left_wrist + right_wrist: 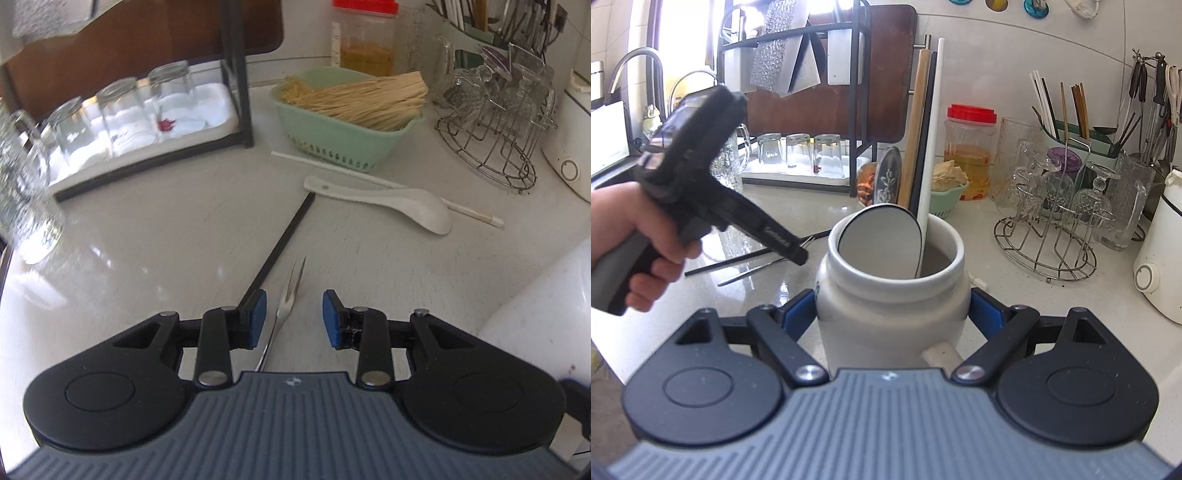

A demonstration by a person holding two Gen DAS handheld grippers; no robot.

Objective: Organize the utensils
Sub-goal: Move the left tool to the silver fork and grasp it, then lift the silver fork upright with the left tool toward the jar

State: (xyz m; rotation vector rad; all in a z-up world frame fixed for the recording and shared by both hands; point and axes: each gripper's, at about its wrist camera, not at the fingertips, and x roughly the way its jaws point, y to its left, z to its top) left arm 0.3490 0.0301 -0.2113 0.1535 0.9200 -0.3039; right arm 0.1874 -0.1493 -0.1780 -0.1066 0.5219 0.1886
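Observation:
My left gripper point(294, 316) hangs low over the counter, open, with a two-pronged metal fork point(286, 306) lying between its blue pads point(256, 317) and untouched. A black chopstick point(284, 243) lies just left of the fork. Farther off lie a white ceramic spoon point(399, 208) and a white chopstick point(369, 180). In the right wrist view my right gripper point(893, 312) is shut on a white ceramic jar point(886, 325). The jar holds a spoon point(882, 240) and several long chopsticks point(929, 147). A hand carries the left gripper point(794, 253) to the jar's left.
A mint basket of thin sticks point(347, 110) stands behind the spoon. Upturned glasses point(122, 110) sit on a white tray under a black rack at left. A wire stand of glassware point(502, 122) and a white appliance point(1160, 266) are at right. A red-lidded jar point(969, 151) stands at the back.

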